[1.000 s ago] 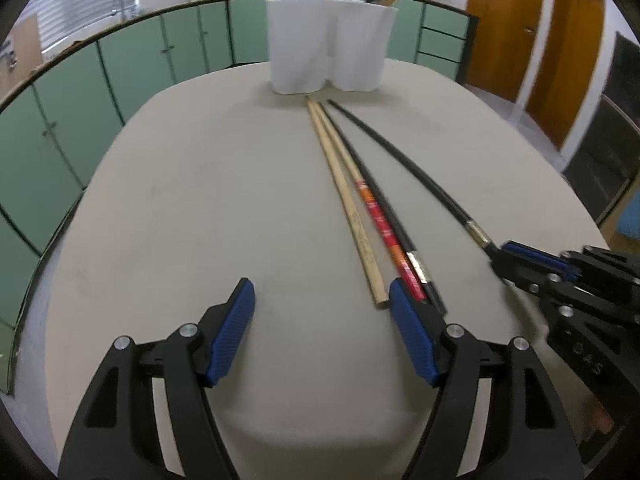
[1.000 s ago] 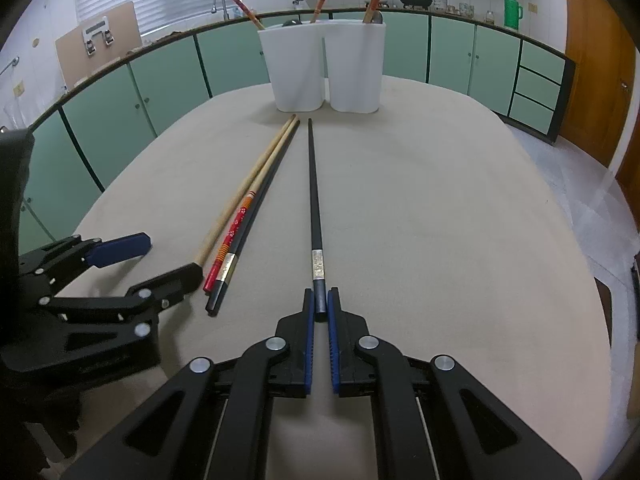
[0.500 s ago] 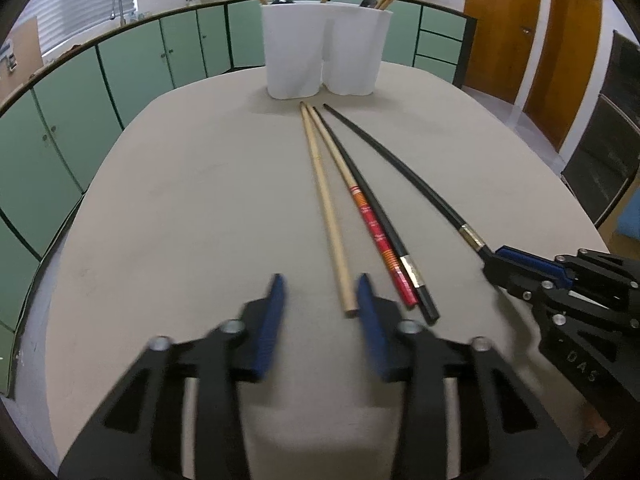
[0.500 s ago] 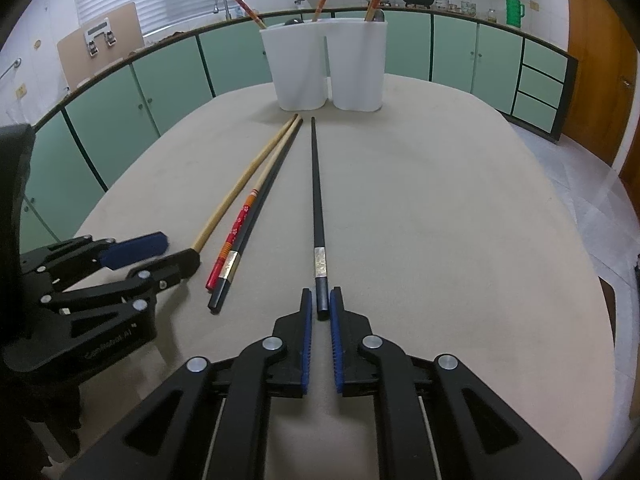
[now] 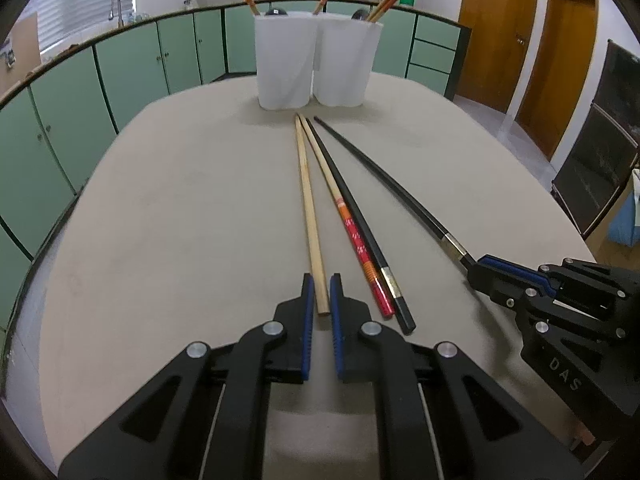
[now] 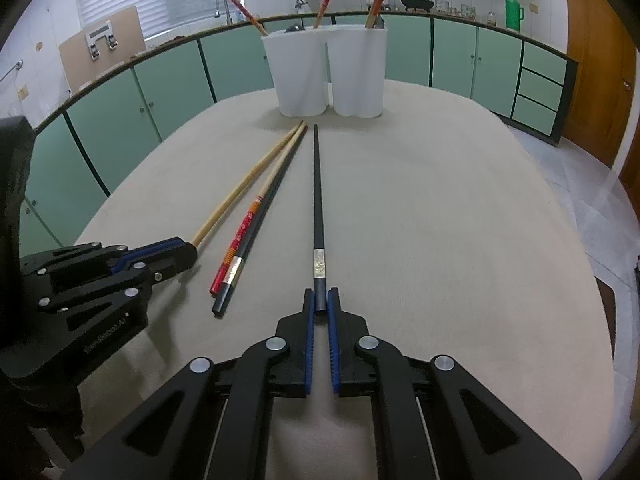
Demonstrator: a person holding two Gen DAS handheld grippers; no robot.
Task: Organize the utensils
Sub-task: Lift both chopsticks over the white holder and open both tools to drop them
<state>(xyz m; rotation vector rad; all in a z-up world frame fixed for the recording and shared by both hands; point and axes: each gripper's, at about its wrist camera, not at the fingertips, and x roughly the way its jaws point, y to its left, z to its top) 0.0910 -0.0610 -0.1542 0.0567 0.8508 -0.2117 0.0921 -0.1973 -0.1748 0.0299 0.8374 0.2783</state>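
Two tongs, each pinching one chopstick by its near end: left tongs (image 5: 322,294) on the pale wooden chopstick (image 5: 308,208), right tongs (image 6: 321,300) on the black chopstick (image 6: 318,200), both flat on the surface (image 5: 160,220). Lift evenly, tips toward the white holders (image 5: 316,68).

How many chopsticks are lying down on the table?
4. A pale wooden chopstick held by the left hand-held gripper, a red patterned one and a black one side by side, and another black chopstick held by the right hand-held gripper.
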